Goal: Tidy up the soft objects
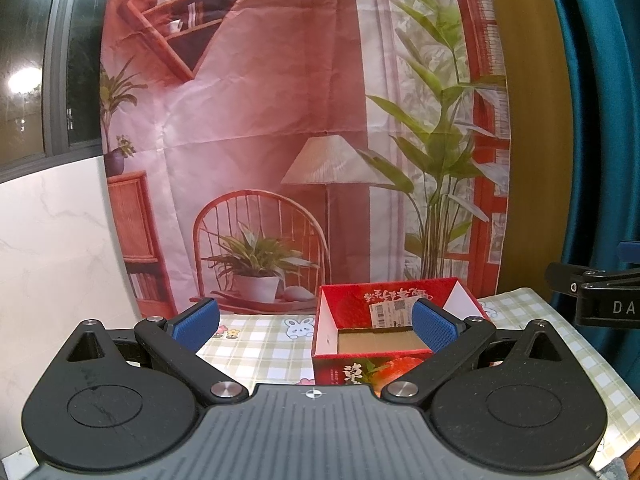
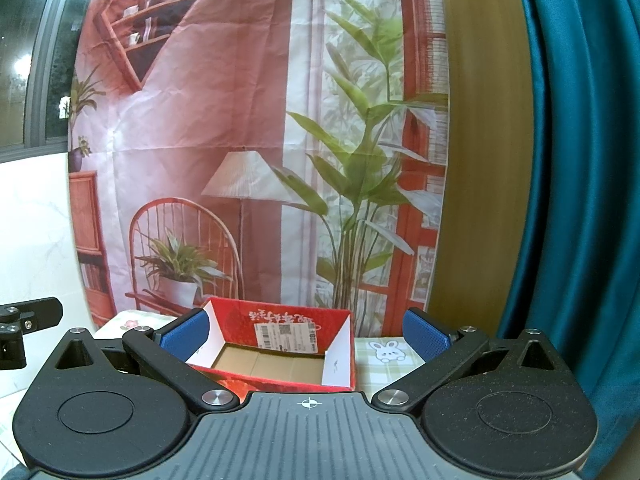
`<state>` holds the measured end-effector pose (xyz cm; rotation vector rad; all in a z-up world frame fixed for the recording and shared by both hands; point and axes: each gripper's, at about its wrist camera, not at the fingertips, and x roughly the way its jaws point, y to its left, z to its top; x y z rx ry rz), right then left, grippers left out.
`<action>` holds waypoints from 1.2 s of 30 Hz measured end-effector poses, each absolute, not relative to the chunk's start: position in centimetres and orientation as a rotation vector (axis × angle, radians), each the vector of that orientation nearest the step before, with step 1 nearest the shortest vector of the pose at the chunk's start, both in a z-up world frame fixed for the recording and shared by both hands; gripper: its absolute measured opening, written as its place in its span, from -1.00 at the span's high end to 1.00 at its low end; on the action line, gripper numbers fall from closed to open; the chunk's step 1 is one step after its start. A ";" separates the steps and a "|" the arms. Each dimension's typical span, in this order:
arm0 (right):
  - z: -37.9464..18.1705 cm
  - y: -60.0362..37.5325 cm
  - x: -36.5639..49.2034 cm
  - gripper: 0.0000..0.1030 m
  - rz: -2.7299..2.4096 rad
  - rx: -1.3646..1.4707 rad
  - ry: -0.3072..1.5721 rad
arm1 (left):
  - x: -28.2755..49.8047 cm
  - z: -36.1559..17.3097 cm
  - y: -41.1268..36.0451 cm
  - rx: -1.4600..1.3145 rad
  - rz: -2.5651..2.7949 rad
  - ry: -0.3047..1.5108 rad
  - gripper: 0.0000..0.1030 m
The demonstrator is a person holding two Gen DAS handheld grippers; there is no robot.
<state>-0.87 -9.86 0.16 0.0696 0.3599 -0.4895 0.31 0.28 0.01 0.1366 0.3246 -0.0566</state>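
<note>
Ahead of the left gripper (image 1: 316,322) and a little to its right, a red cardboard box (image 1: 352,300) sits open-topped on a green-and-white checked tablecloth (image 1: 256,344) printed with small rabbits and flowers. The gripper's jaws stand wide apart with nothing between them; its right blue pad (image 1: 434,330) overlaps the box's interior in this view, while the left blue pad (image 1: 196,326) sits over bare cloth. The box shows a brown cardboard floor, white inner side flaps and a white shipping label on its far inner wall, with printing that reads upside down from here. Its long axis runs across the view, from left to right, with a long side facing the gripper.

From the right wrist camera, the same box (image 2: 280,316) lies straight ahead of the right gripper (image 2: 306,334), between its fingers and slightly left of centre. This gripper is also spread wide and holds nothing. Here the box is turned slightly, its right end nearer the camera. No soft object can be seen inside it.

Behind the table hangs a printed backdrop (image 1: 280,120) of a room scene. A teal curtain (image 2: 580,200) hangs to the right, beyond the right finger.
</note>
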 end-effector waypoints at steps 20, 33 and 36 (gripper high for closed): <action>0.1 -9.7 -0.9 -0.99 -0.490 0.071 0.361 | 0.4 -0.1 0.2 0.124 -0.066 0.331 -1.00; 0.2 -9.7 -1.0 -0.99 -0.491 0.070 0.361 | 0.4 -0.2 0.3 0.118 -0.072 0.328 -1.00; 0.2 -9.6 -1.0 -0.99 -0.491 0.071 0.361 | 0.3 -0.2 0.4 0.116 -0.073 0.328 -1.00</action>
